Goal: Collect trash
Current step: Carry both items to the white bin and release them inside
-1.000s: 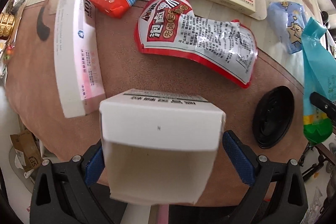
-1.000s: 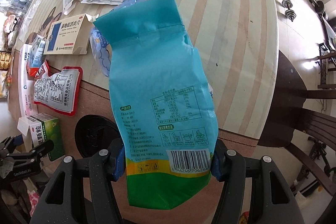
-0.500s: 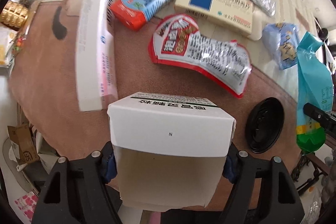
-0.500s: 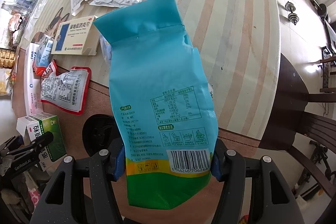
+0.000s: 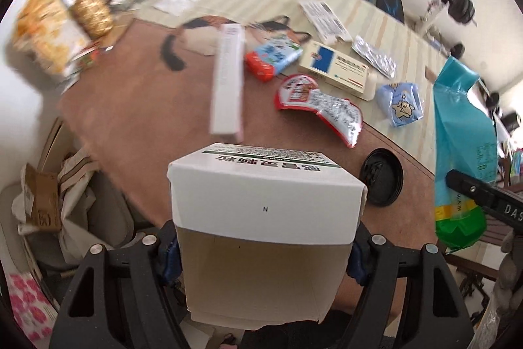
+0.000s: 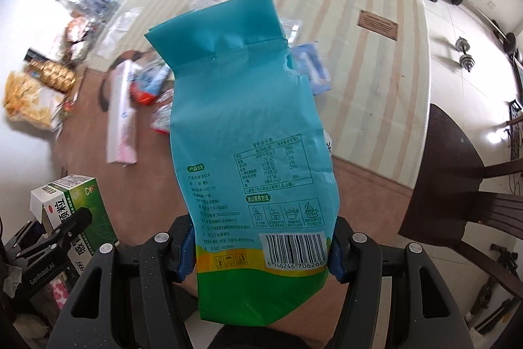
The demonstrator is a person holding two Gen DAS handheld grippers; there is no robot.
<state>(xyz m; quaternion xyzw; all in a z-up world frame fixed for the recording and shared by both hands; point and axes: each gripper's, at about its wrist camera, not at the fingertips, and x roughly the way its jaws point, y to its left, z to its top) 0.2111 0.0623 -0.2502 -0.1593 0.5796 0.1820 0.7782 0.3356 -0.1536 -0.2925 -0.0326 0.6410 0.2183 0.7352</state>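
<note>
My left gripper (image 5: 261, 254) is shut on a white and green cardboard box (image 5: 264, 211), held above the near edge of the table; the box also shows in the right wrist view (image 6: 75, 211). My right gripper (image 6: 261, 251) is shut on a teal and green plastic bag (image 6: 251, 152), held upright above the table; the bag shows at the right of the left wrist view (image 5: 461, 146). More trash lies on the table: a red snack pouch (image 5: 323, 107), a long white box (image 5: 228, 71), a red and blue pack (image 5: 271, 58), a cream box (image 5: 336, 67) and a blue wrapper (image 5: 402, 107).
A black lid (image 5: 380, 177) lies near the table edge. A foil blister (image 5: 376, 56) and papers (image 5: 323, 17) lie farther back. Snack bags (image 5: 49, 28) stand at the far left. A bag with cardboard (image 5: 42, 205) sits on the floor left. A dark chair (image 6: 464, 185) stands right.
Both grippers have lifted and pulled back from the table with their loads, so the table items look smaller and farther. Both grips are unchanged.
</note>
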